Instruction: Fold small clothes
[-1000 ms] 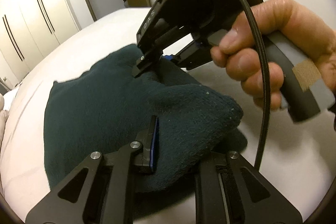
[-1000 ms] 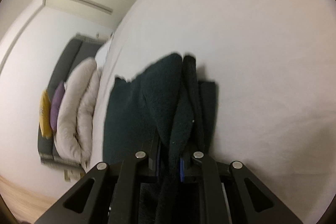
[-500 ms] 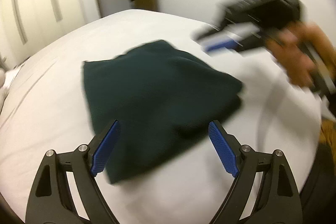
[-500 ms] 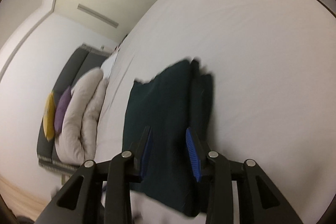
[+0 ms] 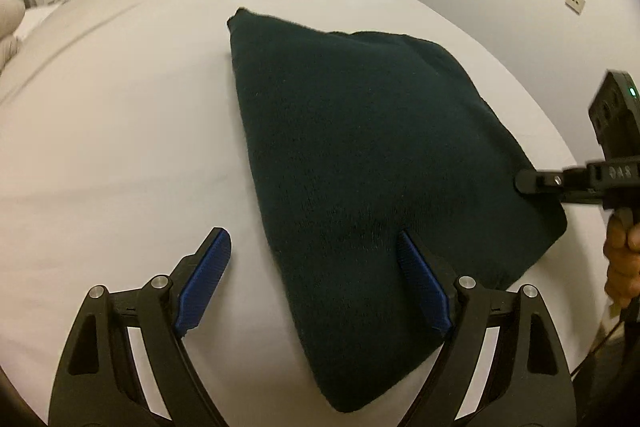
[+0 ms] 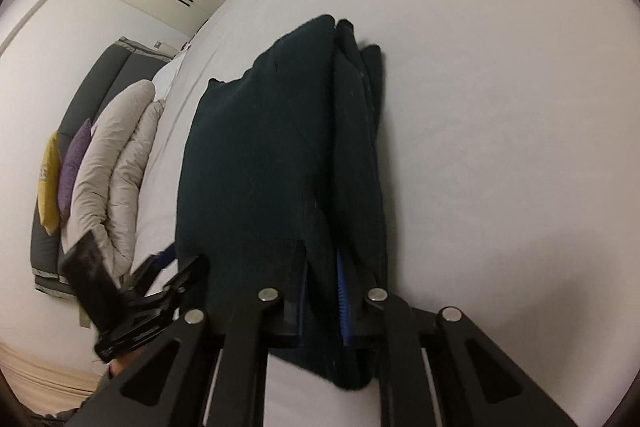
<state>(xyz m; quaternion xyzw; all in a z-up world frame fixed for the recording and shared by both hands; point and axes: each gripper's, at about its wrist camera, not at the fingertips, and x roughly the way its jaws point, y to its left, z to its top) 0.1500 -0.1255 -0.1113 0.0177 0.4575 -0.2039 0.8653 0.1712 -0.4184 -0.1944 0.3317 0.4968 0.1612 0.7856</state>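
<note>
A dark green knitted garment (image 5: 360, 155), folded into a thick wedge of layers, lies on a white bed (image 5: 120, 99). A second ago both tools were clamped on the garment's raised fold; half a second ago both had let go and pulled back. Now the left gripper (image 5: 316, 283) is wide open and holds nothing: one blue-padded finger (image 5: 204, 279) sits over bare sheet just beside the garment's near edge, the other over the knit. The right gripper (image 6: 322, 291) has come back to the garment's side edge, and its fingers are nearly closed with a fold of the stacked layers between them; from the left view its tip (image 5: 528, 181) touches that same edge. A pale duvet (image 6: 116, 163) and purple and yellow cushions (image 6: 64, 171) lie beyond the garment, at the bed's far end. The fold looks laid down, and the right tool seems to be taking a fresh grip, probably for another fold or to tidy the edge
</note>
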